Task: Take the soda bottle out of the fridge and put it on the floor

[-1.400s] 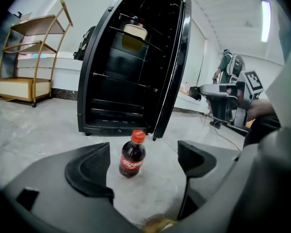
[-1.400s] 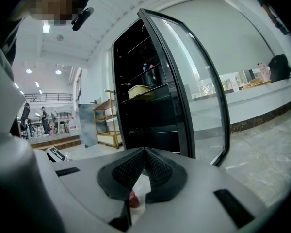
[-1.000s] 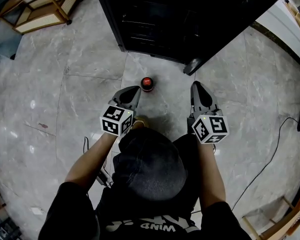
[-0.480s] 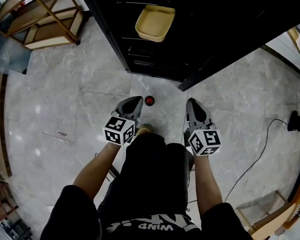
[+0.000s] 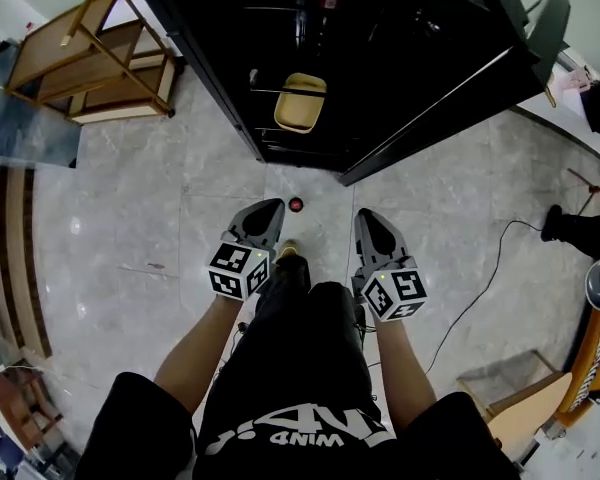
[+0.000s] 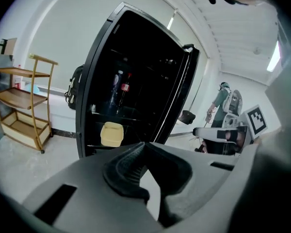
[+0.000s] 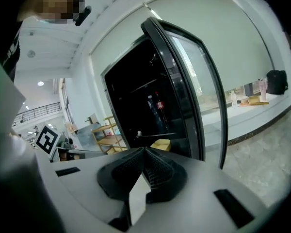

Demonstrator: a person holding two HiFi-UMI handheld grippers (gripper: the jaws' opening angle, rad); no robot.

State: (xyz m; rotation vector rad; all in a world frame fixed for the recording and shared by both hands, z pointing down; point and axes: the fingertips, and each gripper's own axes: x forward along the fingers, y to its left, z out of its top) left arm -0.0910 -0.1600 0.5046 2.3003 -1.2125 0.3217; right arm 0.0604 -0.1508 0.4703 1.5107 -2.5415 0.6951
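The soda bottle [image 5: 296, 205] stands upright on the grey floor just in front of the open black fridge [image 5: 380, 28]; only its red cap shows from above. My left gripper [image 5: 265, 211] hangs high above the floor, just left of and nearer than the bottle, shut with nothing in it. My right gripper [image 5: 368, 220] is level with it to the right, also shut and empty. In the left gripper view the jaw tips [image 6: 144, 144] meet, and in the right gripper view the tips [image 7: 144, 150] meet too. The bottle is hidden in both gripper views.
A yellow tray [image 5: 300, 103] sits on a fridge shelf, with two bottles [image 6: 122, 85] higher up inside. The fridge door [image 5: 430, 108] swings out to the right. A wooden shelf cart [image 5: 90, 48] stands at the left, a black cable [image 5: 490, 268] lies at the right. Another person [image 6: 223, 101] stands far off.
Both grippers and the head camera have risen well away from the floor. The bottle looks smaller and stays on the floor. More of the fridge's inside has come into view.
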